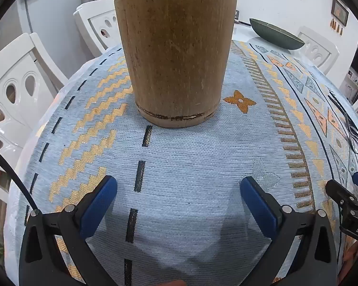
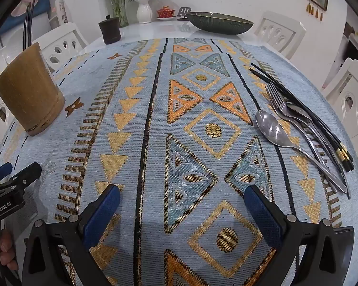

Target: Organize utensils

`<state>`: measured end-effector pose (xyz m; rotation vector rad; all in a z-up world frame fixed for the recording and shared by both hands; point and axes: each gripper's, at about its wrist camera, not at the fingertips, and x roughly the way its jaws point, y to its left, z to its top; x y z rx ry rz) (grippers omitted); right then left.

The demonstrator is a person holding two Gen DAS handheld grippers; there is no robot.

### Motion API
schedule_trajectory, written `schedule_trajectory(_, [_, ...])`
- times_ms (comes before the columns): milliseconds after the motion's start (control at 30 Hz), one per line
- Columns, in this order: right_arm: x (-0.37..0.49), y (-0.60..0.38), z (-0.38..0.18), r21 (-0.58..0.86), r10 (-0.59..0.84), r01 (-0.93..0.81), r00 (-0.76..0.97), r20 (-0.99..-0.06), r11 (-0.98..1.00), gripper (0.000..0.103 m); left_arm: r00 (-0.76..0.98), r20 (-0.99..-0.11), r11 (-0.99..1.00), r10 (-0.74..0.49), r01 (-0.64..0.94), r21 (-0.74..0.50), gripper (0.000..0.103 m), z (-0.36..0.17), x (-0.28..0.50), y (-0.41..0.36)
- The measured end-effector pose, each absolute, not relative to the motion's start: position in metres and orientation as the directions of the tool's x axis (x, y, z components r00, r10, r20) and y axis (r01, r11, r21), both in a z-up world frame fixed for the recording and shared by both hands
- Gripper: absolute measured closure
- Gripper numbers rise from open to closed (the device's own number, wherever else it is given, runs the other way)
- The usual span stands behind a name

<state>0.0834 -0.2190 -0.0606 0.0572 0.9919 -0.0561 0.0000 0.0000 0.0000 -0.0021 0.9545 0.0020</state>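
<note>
Utensils lie in a loose bundle at the right of the right wrist view: a spoon nearest the middle, forks beside it and black chopsticks along the outer edge, all flat on the patterned cloth that covers the bench. A wooden holder stands upright on the cloth, filling the upper middle of the left wrist view and sitting at the left edge of the right wrist view, with dark utensil ends rising from its mouth. The left hand-held gripper hangs above bare cloth just short of the holder, its blue pads spread wide with nothing between them. The right hand-held gripper is likewise spread wide and empty over the cloth's middle band, well apart from the utensils. A dark bowl rests at the far end of the bench.
</note>
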Motion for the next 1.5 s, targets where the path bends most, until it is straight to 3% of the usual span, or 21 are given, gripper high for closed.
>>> schedule_trajectory(1500, [0.0789, -0.2154, -0.0589, 0.018, -0.055, 0.119, 0.580, -0.813, 0.993, 0.000, 0.582, -0.813, 1.000, -0.011, -0.002, -0.015, 0.000, 0.0001, -0.0009, 0.0025])
